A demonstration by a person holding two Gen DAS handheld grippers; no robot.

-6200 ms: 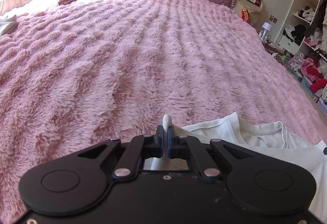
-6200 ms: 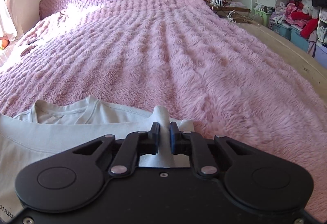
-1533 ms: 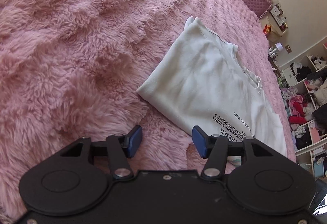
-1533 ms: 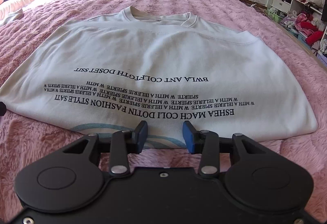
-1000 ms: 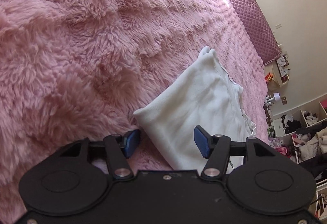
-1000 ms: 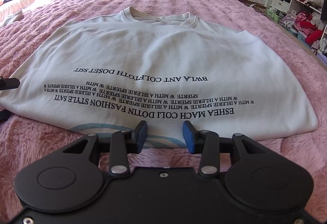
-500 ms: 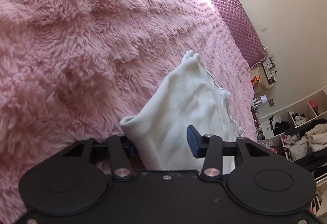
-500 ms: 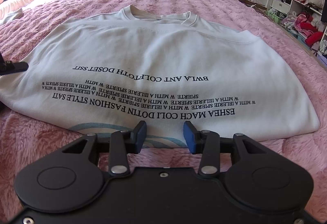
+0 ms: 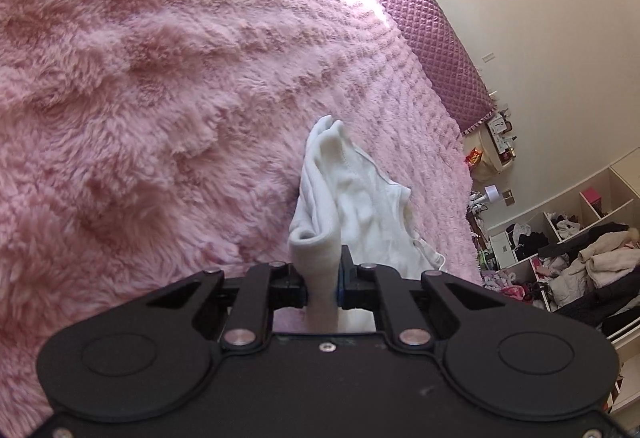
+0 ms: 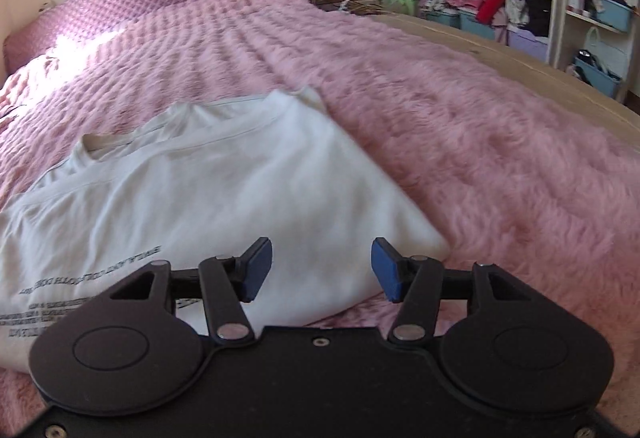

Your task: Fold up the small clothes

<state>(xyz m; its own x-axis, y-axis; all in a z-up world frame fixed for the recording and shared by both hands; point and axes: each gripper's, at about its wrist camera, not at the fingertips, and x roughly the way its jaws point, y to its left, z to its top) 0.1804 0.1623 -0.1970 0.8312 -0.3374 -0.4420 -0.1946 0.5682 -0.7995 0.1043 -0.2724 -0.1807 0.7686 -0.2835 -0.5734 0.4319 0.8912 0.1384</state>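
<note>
On the fluffy pink bedspread point(image 10: 460, 118), the left gripper point(image 9: 322, 284) has just closed onto the white printed cotton T-shirt's point(image 10: 224, 198) edge for folding, while the right gripper point(image 10: 322, 270), just widening, holds nothing above its opposite corner.

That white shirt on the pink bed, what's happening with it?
A person with a gripper in each hand is folding the white T-shirt on the fluffy pink blanket. The left gripper has just closed on a bunched corner of it. The right gripper has just been opening, nothing pinched, with its jaws around the shirt's other near corner.
</note>
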